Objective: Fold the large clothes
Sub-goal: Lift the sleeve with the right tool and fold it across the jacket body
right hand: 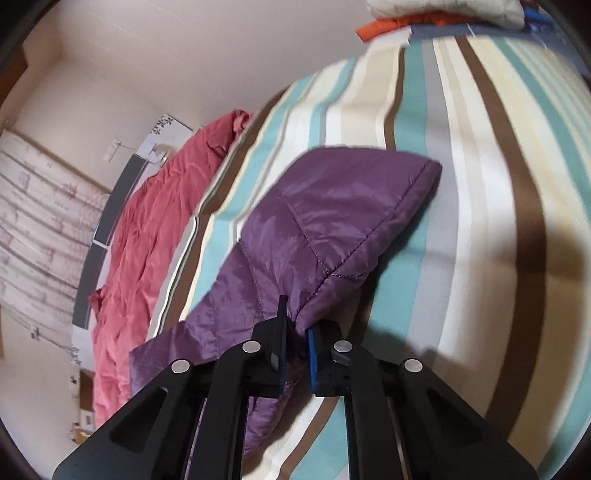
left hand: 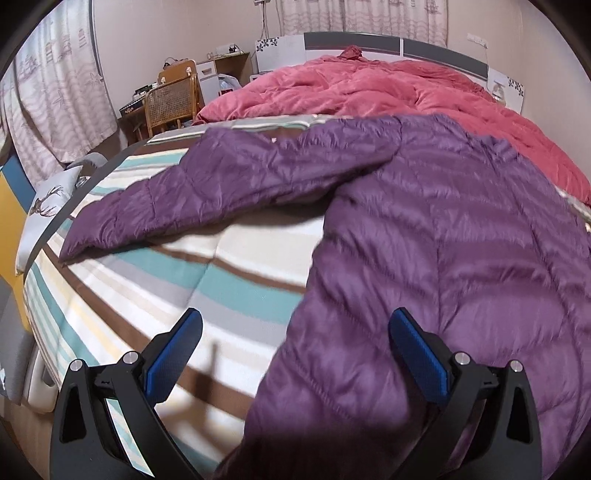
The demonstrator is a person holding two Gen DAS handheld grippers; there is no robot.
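Note:
A purple quilted down jacket [left hand: 424, 236] lies spread on a striped bedspread [left hand: 155, 280], one sleeve [left hand: 192, 184] stretched out to the left. My left gripper [left hand: 295, 347] is open, with its blue pads on either side of the jacket's lower left edge, holding nothing. In the right wrist view my right gripper [right hand: 295, 332] is shut on a corner of the purple jacket [right hand: 332, 214], near its stitched hem, lifting it a little off the striped bedspread [right hand: 480, 184].
A pink duvet [left hand: 369, 88] is bunched at the head of the bed below a grey headboard [left hand: 436, 48]. A wicker chair [left hand: 170, 103] and desk stand at the far left. Folded clothes [right hand: 443, 14] lie at the bed's far end.

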